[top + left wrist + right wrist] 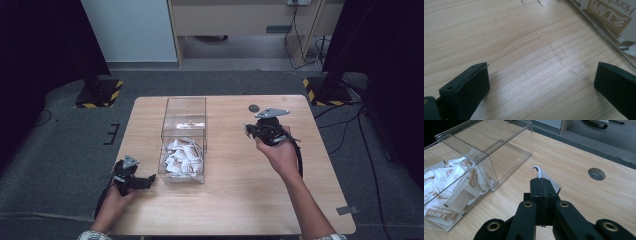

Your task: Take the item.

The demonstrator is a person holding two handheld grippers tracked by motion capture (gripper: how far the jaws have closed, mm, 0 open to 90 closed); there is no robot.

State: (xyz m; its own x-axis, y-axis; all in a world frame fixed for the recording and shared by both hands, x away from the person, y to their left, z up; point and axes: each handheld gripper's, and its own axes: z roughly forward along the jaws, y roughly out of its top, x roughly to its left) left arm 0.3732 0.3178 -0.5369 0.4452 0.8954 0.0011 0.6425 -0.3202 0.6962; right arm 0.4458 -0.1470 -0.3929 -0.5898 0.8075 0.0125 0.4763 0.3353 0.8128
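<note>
A clear plastic box stands left of the table's middle, split into two compartments. The near one holds several white sachets with brown print; the far one is bare. My right gripper is to the right of the box, above the table, shut on one white sachet whose corner pokes out past the tips. In the right gripper view the box lies ahead to the left with its sachets. My left gripper rests open at the box's near left corner, nothing between its jaws, the sachets behind the wall.
The wooden table has a round cable hole at the back right. Two stands with yellow-black striped bases flank the far corners on grey carpet. A person's forearms come in from the bottom edge.
</note>
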